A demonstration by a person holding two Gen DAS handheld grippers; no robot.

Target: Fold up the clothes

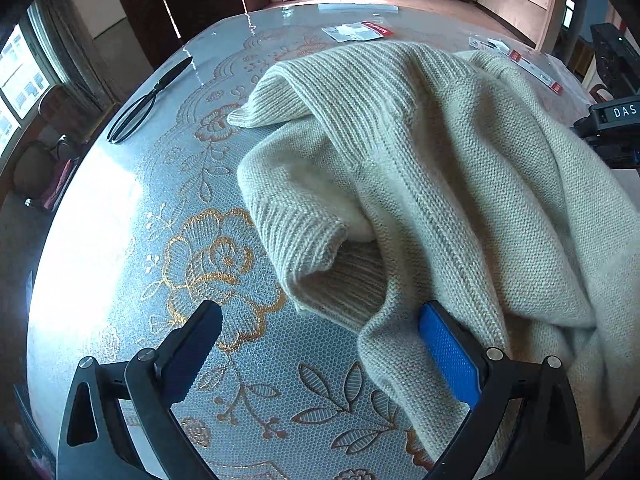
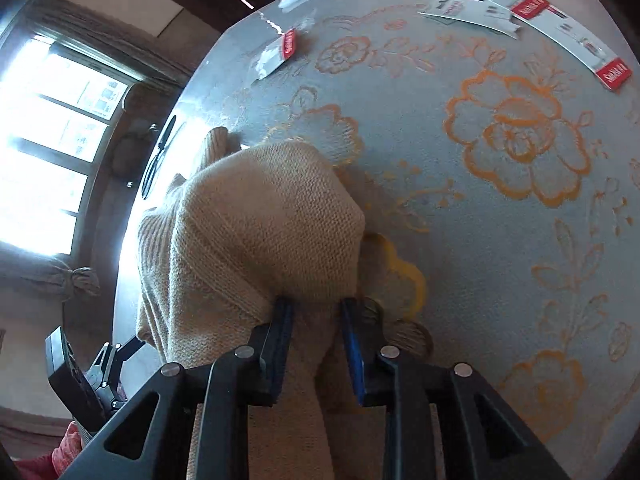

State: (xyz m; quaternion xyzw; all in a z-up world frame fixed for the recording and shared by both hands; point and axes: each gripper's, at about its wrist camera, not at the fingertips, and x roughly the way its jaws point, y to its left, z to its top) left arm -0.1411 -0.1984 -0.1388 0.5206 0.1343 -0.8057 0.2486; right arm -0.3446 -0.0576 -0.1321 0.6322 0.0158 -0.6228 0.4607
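From my left wrist camera, the sweater (image 1: 420, 168) lay in a loose heap on the table (image 1: 120, 220), ahead of my left gripper (image 1: 320, 344) and off to its right. It ran away from me toward the far edge, with a ribbed cuff (image 1: 304, 240) flopped near the middle. My left gripper was wide apart and held nothing. Only bare flowered tablecloth showed between its fingers. Its blue right finger (image 1: 448, 352) was just touching the near fold of the knit. I thought this hand was the nearer one to that loose cuff, so it would need to go forward and a bit right to reach it. A pair of scissors (image 1: 148, 100) lay well apart, far to the left.

From my right wrist camera, my right gripper (image 2: 316, 320) was pinched on a bunch of the sweater (image 2: 260, 220). The cloth was squeezed between the two fingers and puffed out in front of them. The rest of it hung and spread to the left. This gripper looked tipped down toward the table (image 2: 500, 240), close above it. Some paper packets (image 2: 480, 12) lay far off by the back edge.
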